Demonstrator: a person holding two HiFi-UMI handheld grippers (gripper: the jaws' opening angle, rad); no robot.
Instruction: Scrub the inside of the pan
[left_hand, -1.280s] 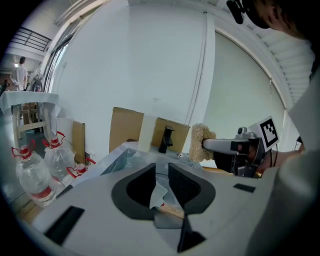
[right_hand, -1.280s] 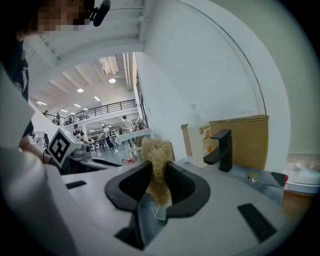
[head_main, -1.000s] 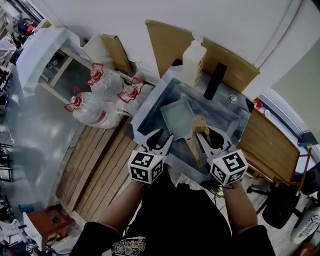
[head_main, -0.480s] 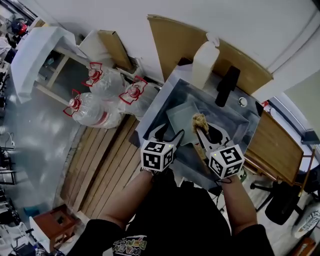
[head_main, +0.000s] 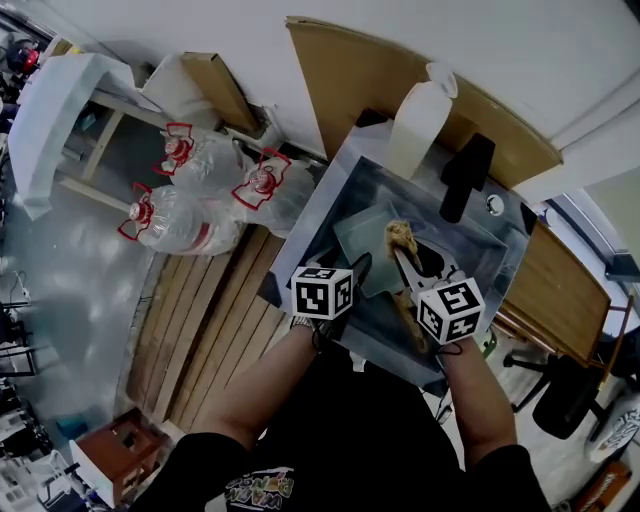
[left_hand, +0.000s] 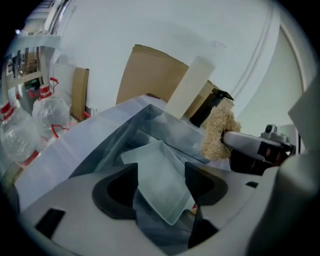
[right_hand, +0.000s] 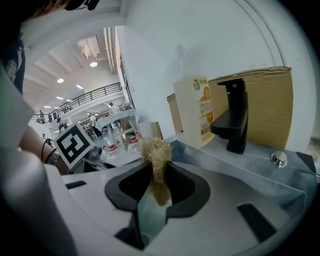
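Scrubbing looks about to begin.
The right gripper (right_hand: 159, 182) pinches a tan fibrous scrubbing pad (right_hand: 156, 150) above the pale rectangular pan (head_main: 362, 238), centre frame in the grey steel sink (head_main: 318, 205). The left gripper (left_hand: 161, 182) is spreading its jaws around the pan's near edge without pressing it. Next, probably: steady the pan and lower the pad inside.

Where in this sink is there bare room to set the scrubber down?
Bare sink floor lies between the pan and the right wall, in front of the faucet. Crowded: the pan's near edge, where the left gripper, jaws opening around the pan's corner, meets the right gripper clamping the scrubber; the bottle crowds the back ledge.
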